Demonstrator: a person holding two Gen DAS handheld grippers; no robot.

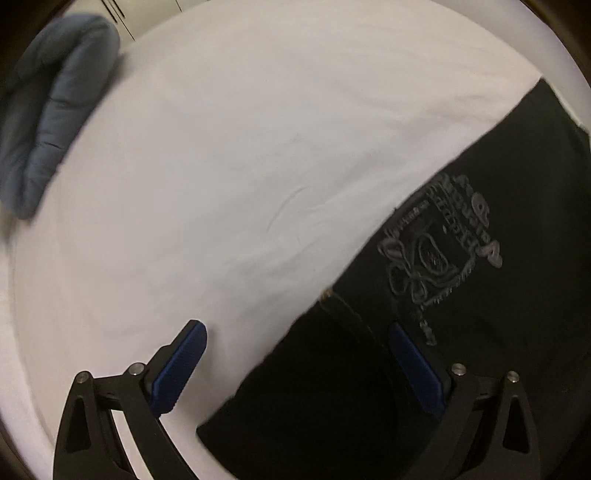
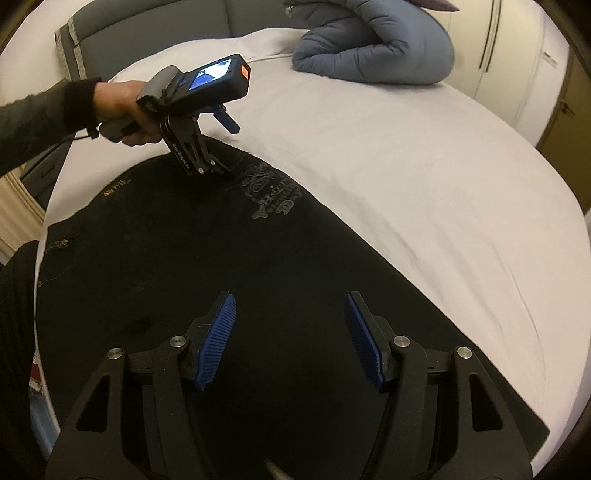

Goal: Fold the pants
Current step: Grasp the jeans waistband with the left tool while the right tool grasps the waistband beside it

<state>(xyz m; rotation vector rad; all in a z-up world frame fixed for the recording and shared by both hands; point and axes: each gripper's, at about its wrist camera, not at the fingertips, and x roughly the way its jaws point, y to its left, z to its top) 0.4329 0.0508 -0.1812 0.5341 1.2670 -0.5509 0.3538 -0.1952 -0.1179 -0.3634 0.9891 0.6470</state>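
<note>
Black pants (image 2: 221, 266) with a grey printed emblem (image 2: 271, 195) lie flat on a white bed sheet (image 2: 406, 166). In the left wrist view the pants (image 1: 480, 314) fill the lower right, emblem (image 1: 439, 243) showing. My left gripper (image 1: 295, 343) is open, straddling the pants' edge: its left pad (image 1: 177, 373) is over the sheet, its right pad (image 1: 417, 369) over the black cloth. It also shows in the right wrist view (image 2: 227, 147), held by a hand at the far edge of the pants. My right gripper (image 2: 290, 325) is open and empty above the pants.
A rolled blue-grey duvet (image 2: 373, 51) lies at the head of the bed, also seen in the left wrist view (image 1: 51, 107). A grey headboard (image 2: 147, 26) stands behind. Wardrobe doors (image 2: 517, 55) are on the right.
</note>
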